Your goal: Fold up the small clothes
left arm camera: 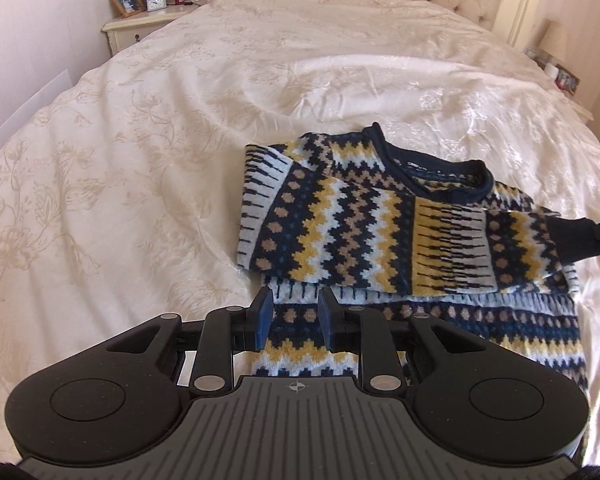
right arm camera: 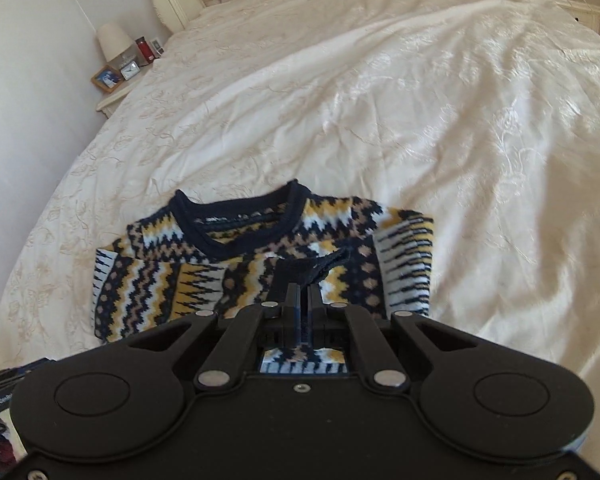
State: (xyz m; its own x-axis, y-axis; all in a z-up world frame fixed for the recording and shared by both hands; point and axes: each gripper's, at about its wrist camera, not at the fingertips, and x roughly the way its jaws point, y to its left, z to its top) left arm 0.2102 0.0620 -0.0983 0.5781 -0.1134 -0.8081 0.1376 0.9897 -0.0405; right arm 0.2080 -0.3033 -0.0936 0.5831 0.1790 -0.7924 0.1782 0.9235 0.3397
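While right tongs [right arm camera: 304,294] pinch cuff [right arm camera: 320,270], sweater [left arm camera: 380,216] ahead.

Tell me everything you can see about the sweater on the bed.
The sweater is a small knit with zigzag and dot bands in navy, yellow, white and tan, plus a navy ribbed collar. It lies on the cream bedspread, collar away from the cameras, with a sleeve folded across the chest. The right gripper is shut on the navy cuff, holding it over the body. The left gripper hovers open above the lower part.
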